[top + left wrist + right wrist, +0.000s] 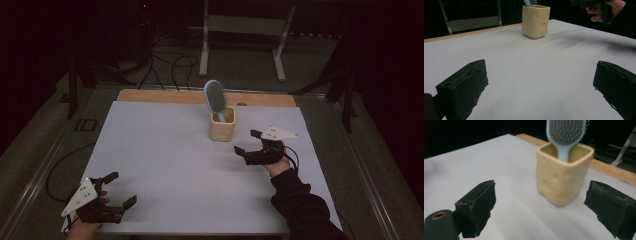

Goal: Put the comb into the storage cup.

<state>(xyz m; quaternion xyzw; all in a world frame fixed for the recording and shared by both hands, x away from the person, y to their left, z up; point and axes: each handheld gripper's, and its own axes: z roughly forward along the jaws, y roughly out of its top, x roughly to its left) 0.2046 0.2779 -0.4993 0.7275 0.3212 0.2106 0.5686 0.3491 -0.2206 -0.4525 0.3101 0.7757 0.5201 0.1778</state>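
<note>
High view: right tool point(248, 141) gapes beside cup point(222, 130), well inside table's point(150, 150) edges.

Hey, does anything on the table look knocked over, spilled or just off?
Nothing stands out. The yellow cup stands upright on the white sheet, and the blue hairbrush sits handle-down in it, leaning a little. Both the left gripper and the right gripper are open and apart from the cup.

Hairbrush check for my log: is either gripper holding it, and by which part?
Neither. Both grippers are open and empty; the hairbrush stands handle-down in the cup.
</note>
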